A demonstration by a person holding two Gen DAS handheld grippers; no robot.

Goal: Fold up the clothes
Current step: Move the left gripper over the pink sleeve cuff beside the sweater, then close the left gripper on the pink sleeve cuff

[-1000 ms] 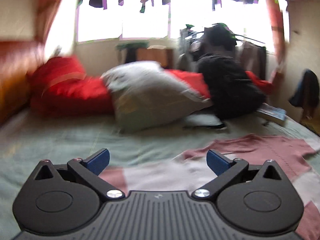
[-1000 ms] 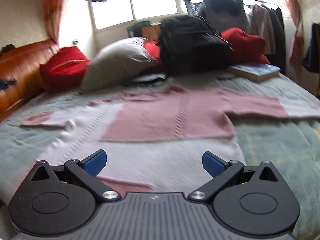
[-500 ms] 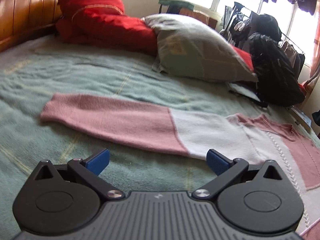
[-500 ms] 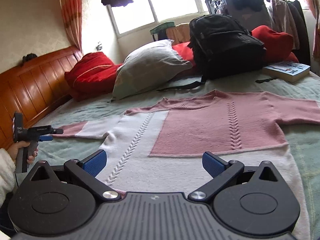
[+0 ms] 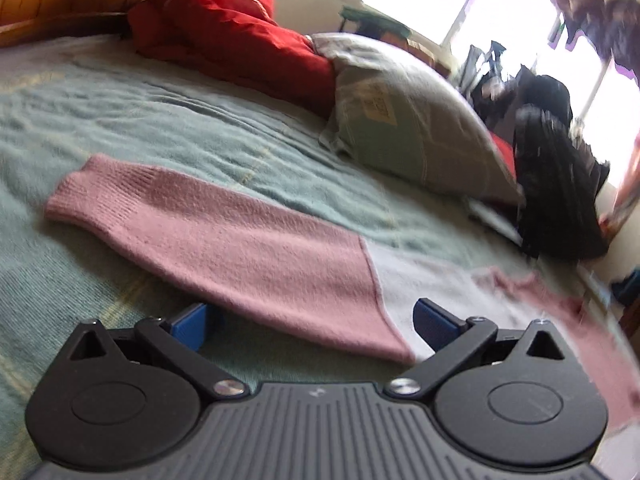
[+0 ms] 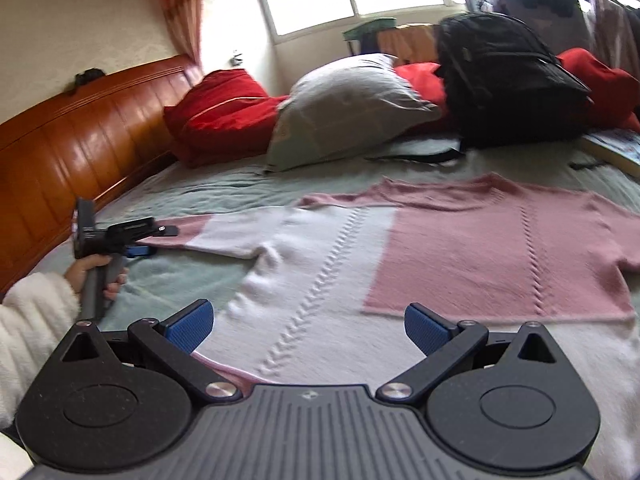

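Note:
A pink and white knitted sweater (image 6: pixel 420 248) lies spread flat on the green bedspread (image 6: pixel 240 184). Its left sleeve (image 5: pixel 224 236) stretches out, pink toward the cuff. My left gripper (image 5: pixel 312 326) is open and sits low at the near edge of that sleeve, with the pink cloth's edge between its blue fingers (image 5: pixel 190 324). In the right wrist view the left gripper (image 6: pixel 140 240) shows beside the sleeve, held by a hand in a white sleeve (image 6: pixel 36 320). My right gripper (image 6: pixel 306 326) is open over the sweater's lower hem, holding nothing.
At the head of the bed are a red cushion (image 6: pixel 224 112), a grey pillow (image 6: pixel 348 108), a black backpack (image 6: pixel 508 80) and a book (image 6: pixel 616 146). A wooden headboard (image 6: pixel 80 140) runs along the left. Windows with hanging clothes are behind.
My left gripper swung left and dropped down to the sleeve's near edge. My right gripper lowered toward the sweater's hem and turned slightly left.

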